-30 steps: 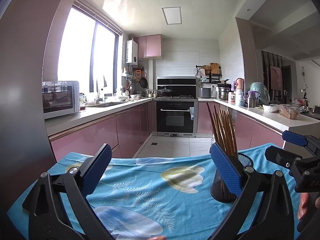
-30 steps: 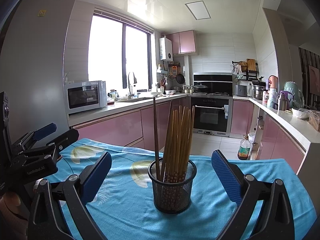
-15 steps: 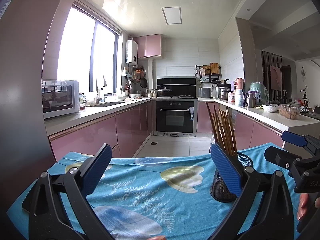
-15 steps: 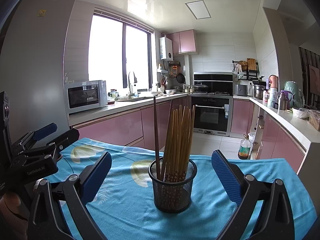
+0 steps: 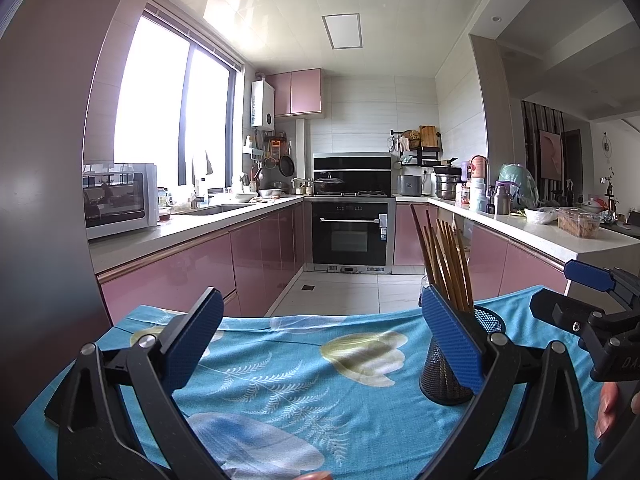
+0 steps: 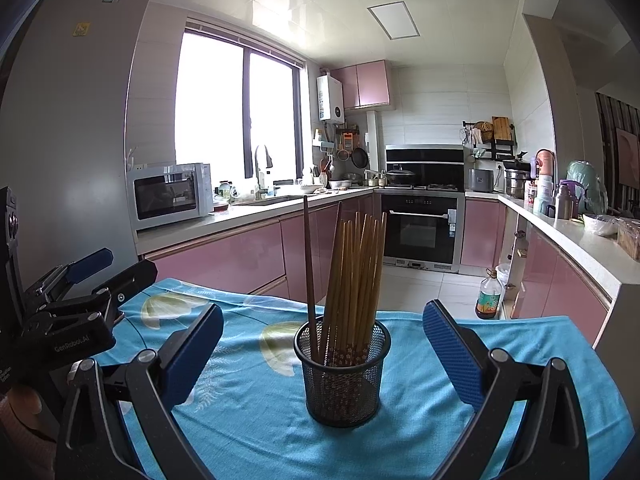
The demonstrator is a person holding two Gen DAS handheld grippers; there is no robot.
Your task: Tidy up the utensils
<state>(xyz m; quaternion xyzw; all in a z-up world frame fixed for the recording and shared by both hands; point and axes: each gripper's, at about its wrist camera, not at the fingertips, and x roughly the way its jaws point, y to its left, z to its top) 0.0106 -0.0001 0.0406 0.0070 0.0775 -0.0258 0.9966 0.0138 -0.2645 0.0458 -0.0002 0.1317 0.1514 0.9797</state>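
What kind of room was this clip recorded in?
A home kitchen, by the look of it: built-in oven, microwave on the counter, and a sink under the window.

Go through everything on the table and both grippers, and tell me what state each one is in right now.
Left gripper: jaws open, holding nothing.
Right gripper: jaws open, holding nothing, facing the holder.
Mesh holder: upright on the tablecloth.
Chopsticks: standing in the holder, leaning; one dark, the rest light.
Oven: door shut.
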